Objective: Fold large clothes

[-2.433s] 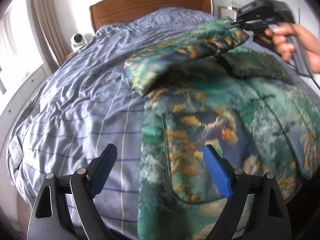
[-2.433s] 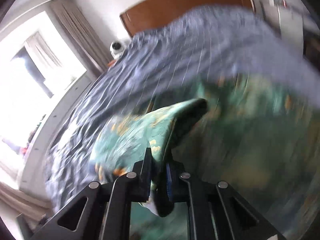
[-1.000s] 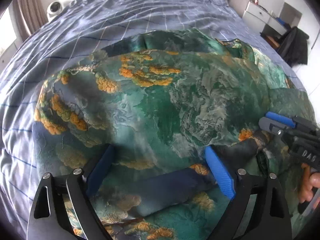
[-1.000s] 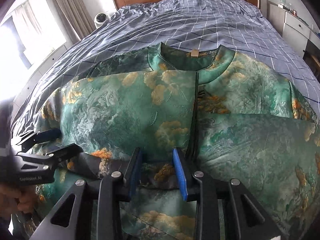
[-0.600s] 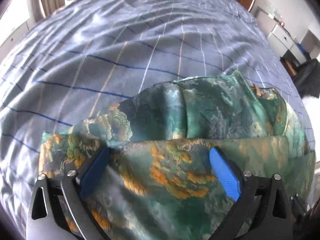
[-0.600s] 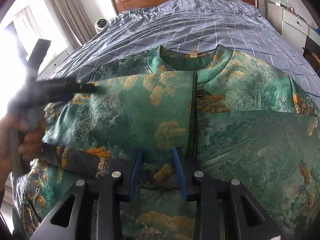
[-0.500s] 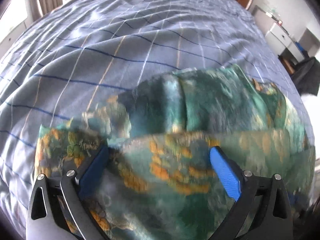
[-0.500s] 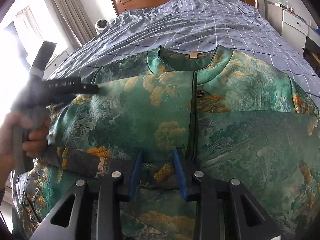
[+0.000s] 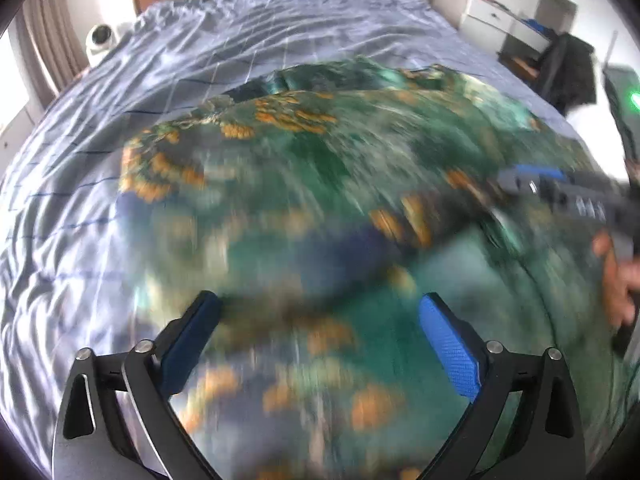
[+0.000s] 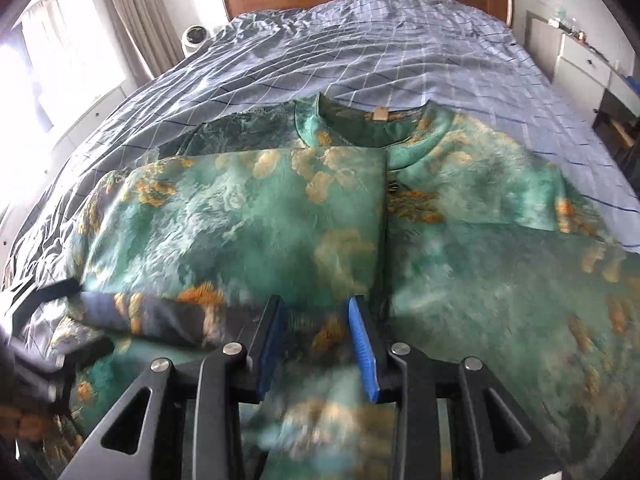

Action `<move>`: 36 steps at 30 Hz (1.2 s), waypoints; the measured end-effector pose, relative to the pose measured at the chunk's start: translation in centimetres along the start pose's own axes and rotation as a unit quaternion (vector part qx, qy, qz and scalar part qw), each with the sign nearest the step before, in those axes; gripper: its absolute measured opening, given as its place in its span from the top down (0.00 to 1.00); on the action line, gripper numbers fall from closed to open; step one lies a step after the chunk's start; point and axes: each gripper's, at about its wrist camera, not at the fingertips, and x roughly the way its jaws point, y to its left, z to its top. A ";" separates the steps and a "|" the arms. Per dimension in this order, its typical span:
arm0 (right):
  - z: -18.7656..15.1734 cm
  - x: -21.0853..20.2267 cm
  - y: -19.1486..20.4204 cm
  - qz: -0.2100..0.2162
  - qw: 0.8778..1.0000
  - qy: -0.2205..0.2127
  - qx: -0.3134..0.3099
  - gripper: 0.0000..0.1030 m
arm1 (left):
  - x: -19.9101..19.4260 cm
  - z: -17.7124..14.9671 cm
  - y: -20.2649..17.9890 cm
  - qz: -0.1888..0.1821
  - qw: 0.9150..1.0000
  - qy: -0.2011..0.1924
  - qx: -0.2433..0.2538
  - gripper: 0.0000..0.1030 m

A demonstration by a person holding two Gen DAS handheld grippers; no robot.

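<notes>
The green jacket (image 10: 248, 216) is spread on the bed (image 10: 360, 48), sleeves folded in, left gripper (image 9: 320, 344) wide open and empty, right gripper (image 10: 316, 340) half-open over the hem without pinching, so I'd grab both hem corners evenly before folding up.

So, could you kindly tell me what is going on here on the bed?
A person with a claw in each hand is folding a green patterned jacket spread on the checked bedspread. Both sleeves lie folded across its front. The right claw sits at the folded cuffs, jaws narrowly apart; the left claw hangs wide open above the fabric.
</notes>
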 end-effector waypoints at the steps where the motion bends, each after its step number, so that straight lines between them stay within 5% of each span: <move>1: -0.3 -0.7 0.0 -0.001 1.000 -0.001 0.003 0.66 | -1.2 -1.2 0.0 -0.008 1.000 -0.006 -0.003 0.03; 5: -3.0 -4.9 0.5 0.003 1.000 -0.019 -0.001 0.43 | -4.8 -5.4 -0.3 -0.010 1.000 -0.027 -0.011 0.03; 11: -8.7 -10.8 1.3 -0.003 0.999 -0.044 -0.020 0.41 | -7.5 -11.3 -1.2 0.012 0.999 -0.029 -0.007 0.03; 22: -18.8 -18.2 -0.8 -0.071 0.995 -0.070 0.000 0.38 | -11.9 -16.8 -0.5 0.047 0.998 -0.045 -0.003 0.03; 36: -23.4 -21.5 -3.4 -0.080 0.989 -0.083 0.089 0.35 | -13.7 -18.6 0.4 0.063 0.997 -0.053 -0.014 0.03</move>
